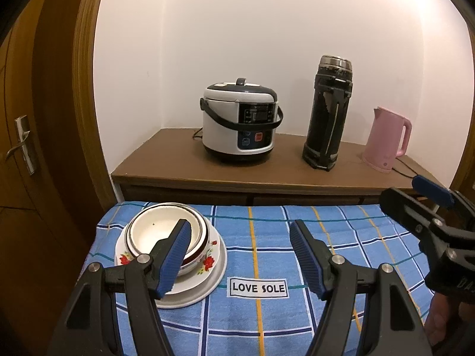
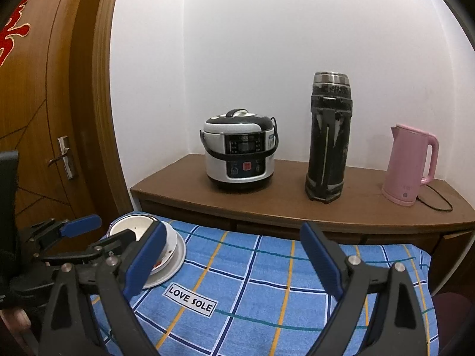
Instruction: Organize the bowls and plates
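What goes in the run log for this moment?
left gripper: open, empty | right gripper: open, empty | bowls: stacked on plate | stack: on cloth, untouched

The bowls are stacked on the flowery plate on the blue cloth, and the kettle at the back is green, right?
Almost. The bowls do sit stacked on the flowery plate on the blue cloth, but the kettle is pink, not green. Both wrist views show it on the wooden cabinet at the back.
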The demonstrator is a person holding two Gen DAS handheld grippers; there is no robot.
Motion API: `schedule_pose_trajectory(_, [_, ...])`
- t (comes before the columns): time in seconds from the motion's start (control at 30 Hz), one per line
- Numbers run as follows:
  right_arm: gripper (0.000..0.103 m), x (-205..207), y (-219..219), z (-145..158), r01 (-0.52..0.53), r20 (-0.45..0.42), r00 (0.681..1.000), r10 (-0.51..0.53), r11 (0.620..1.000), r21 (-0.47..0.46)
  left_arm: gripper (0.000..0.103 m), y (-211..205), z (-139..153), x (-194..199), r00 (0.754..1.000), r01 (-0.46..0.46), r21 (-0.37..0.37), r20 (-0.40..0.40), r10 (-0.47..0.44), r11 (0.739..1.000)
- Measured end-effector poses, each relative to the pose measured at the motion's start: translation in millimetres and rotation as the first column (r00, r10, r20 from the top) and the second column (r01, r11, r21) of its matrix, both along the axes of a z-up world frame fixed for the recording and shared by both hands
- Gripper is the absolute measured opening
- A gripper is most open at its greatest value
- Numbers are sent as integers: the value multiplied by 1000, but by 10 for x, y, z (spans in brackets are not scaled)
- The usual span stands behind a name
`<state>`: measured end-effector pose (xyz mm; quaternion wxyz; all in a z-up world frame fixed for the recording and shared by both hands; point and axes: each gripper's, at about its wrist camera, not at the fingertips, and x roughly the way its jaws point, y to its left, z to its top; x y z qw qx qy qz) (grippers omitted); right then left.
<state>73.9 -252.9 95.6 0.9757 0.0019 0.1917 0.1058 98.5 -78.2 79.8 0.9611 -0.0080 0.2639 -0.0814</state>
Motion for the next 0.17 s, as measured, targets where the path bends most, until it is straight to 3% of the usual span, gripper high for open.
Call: schedule_pose_trajectory(0.17, [93,5,-20,-17,0,-3,1000,0,1000,2,71,-57,5,-21,1000,5,27,17,-6,1000])
